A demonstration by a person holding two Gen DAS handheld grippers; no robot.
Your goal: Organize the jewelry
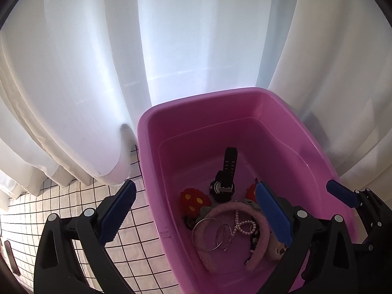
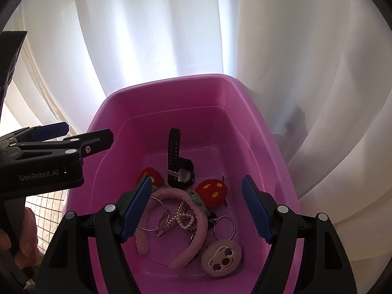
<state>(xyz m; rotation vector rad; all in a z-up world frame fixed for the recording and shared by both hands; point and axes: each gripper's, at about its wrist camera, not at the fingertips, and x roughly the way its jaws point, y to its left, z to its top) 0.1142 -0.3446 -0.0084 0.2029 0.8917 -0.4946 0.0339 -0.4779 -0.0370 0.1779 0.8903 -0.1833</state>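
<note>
A pink plastic bin (image 1: 245, 103) (image 2: 171, 88) holds the jewelry. Inside lie a black watch (image 1: 225, 178) (image 2: 177, 161), a pink fuzzy headband (image 1: 259, 245) (image 2: 193, 235), silver bangles (image 1: 210, 235) (image 2: 156, 223), a pearl piece (image 1: 242, 225) (image 2: 181, 218), red plush strawberries (image 1: 193, 199) (image 2: 214, 191) and a round plush face (image 2: 221, 257). My left gripper (image 1: 196, 215) is open, straddling the bin's left wall. My right gripper (image 2: 196, 210) is open and empty above the bin's contents. The left gripper also shows in the right wrist view (image 2: 61, 134) at the bin's left rim.
White curtains (image 1: 98, 73) (image 2: 318, 98) hang close behind and around the bin. A white cloth with a black grid (image 1: 137, 240) covers the table to the left of the bin. A key ring (image 2: 224, 227) lies in the bin.
</note>
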